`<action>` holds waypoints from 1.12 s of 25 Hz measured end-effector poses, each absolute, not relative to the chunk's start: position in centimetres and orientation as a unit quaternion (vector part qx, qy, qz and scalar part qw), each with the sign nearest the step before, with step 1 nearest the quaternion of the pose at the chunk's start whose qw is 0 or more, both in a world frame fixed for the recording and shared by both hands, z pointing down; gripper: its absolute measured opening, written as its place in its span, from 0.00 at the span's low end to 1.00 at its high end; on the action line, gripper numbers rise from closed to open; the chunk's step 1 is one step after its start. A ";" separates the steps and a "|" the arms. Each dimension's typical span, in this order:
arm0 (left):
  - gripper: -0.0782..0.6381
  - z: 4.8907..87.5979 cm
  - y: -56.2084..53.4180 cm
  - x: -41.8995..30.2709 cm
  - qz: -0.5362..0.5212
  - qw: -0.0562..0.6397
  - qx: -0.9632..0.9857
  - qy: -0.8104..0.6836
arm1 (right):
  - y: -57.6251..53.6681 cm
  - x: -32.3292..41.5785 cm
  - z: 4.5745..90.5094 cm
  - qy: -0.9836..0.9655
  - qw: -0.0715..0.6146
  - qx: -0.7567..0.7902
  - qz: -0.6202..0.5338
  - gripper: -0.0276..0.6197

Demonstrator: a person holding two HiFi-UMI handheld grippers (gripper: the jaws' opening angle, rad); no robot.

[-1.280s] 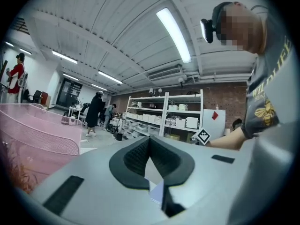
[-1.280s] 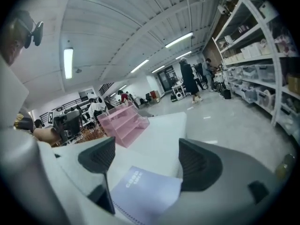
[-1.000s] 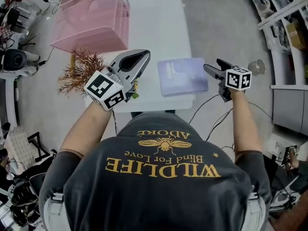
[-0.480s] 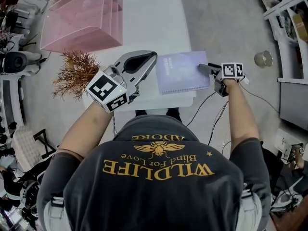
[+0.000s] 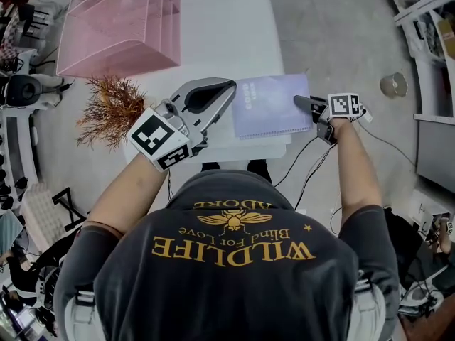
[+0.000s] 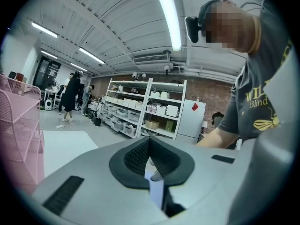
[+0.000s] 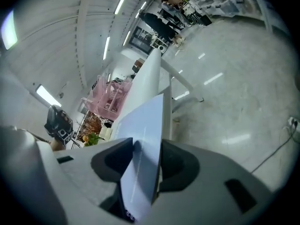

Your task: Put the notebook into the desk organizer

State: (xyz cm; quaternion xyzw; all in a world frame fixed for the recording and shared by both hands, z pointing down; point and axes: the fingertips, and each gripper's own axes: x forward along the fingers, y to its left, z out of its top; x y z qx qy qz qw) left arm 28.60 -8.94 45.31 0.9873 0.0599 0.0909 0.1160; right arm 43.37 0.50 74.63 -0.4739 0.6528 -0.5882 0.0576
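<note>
A lavender spiral notebook (image 5: 271, 105) lies flat near the front edge of the white table (image 5: 220, 27). My right gripper (image 5: 302, 104) reaches in from the right, and its jaws are closing with the notebook's right edge (image 7: 143, 139) between them. Both pads touch the cover in the right gripper view (image 7: 146, 149). My left gripper (image 5: 227, 87) hovers just left of the notebook, shut and holding nothing (image 6: 150, 142). The pink wire desk organizer (image 5: 117, 27) stands at the table's far left corner, also in the right gripper view (image 7: 108, 97).
A dried brown plant (image 5: 110, 109) sits at the table's left edge between the organizer and my left gripper. Cables (image 5: 313, 162) hang off the front right corner. A small round object (image 5: 393, 85) lies on the floor to the right, near shelving.
My right gripper has slid left onto the notebook's right edge and its jaws have narrowed around it. The left gripper has drifted slightly toward the notebook.
</note>
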 end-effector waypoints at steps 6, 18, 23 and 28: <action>0.11 44.2 -9.1 28.3 0.078 0.115 0.988 0.060 | 0.7 43.4 71.2 0.652 0.016 -0.507 -0.563 0.11; 0.11 39.1 -11.5 24.7 0.029 0.097 0.994 0.034 | -1.8 40.8 56.9 0.720 0.027 -0.488 -0.492 0.09; 0.11 36.3 -13.4 21.6 0.008 0.081 0.997 0.008 | -5.0 38.9 49.1 0.749 0.025 -0.494 -0.441 0.09; 0.11 32.8 -17.8 18.4 -0.017 0.062 0.997 -0.033 | -11.1 38.2 40.8 0.780 0.033 -0.487 -0.390 0.09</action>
